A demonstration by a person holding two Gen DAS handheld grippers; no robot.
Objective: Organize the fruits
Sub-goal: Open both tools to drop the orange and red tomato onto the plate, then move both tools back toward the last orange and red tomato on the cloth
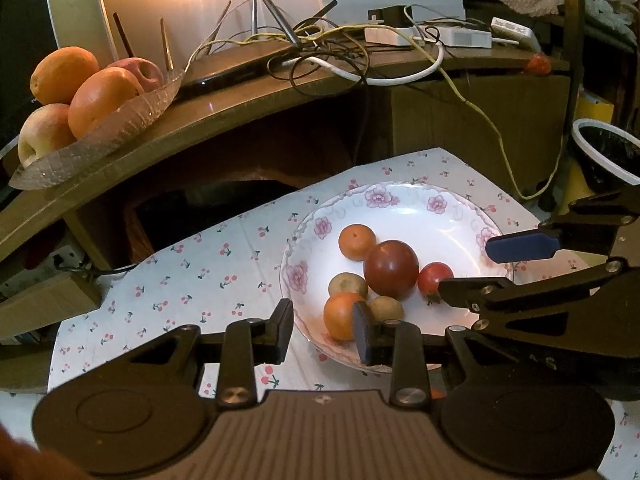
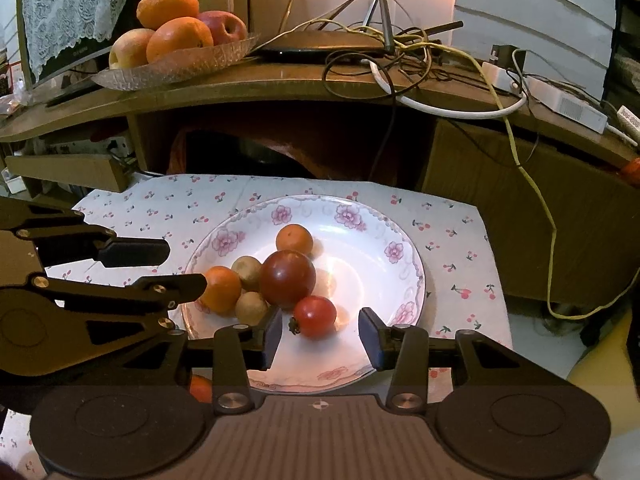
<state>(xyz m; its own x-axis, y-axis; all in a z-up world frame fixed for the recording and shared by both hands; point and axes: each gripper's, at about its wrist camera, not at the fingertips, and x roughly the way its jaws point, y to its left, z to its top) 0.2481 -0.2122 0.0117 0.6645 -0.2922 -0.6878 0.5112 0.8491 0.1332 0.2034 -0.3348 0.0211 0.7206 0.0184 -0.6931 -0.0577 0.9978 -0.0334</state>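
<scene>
A white flowered plate (image 2: 384, 280) (image 1: 440, 216) on a cherry-print cloth holds a dark red tomato (image 2: 287, 279) (image 1: 391, 269), a small red tomato (image 2: 316, 316) (image 1: 434, 276), two small oranges (image 2: 294, 239) (image 2: 221, 289) (image 1: 357, 242) (image 1: 341, 316) and two brown fruits (image 2: 247, 271) (image 2: 251, 308). My right gripper (image 2: 320, 338) is open and empty, its jaws either side of the small red tomato and just short of it. My left gripper (image 1: 322, 330) is open and empty at the plate's near left rim; it also shows in the right wrist view (image 2: 180, 266).
A glass dish (image 2: 176, 66) (image 1: 104, 136) with oranges and apples stands on the wooden shelf (image 2: 280, 84) behind, beside a router and tangled cables (image 2: 400, 52). A bin (image 1: 608, 152) stands at the right. An orange-red object (image 2: 200, 388) lies partly hidden under my right gripper.
</scene>
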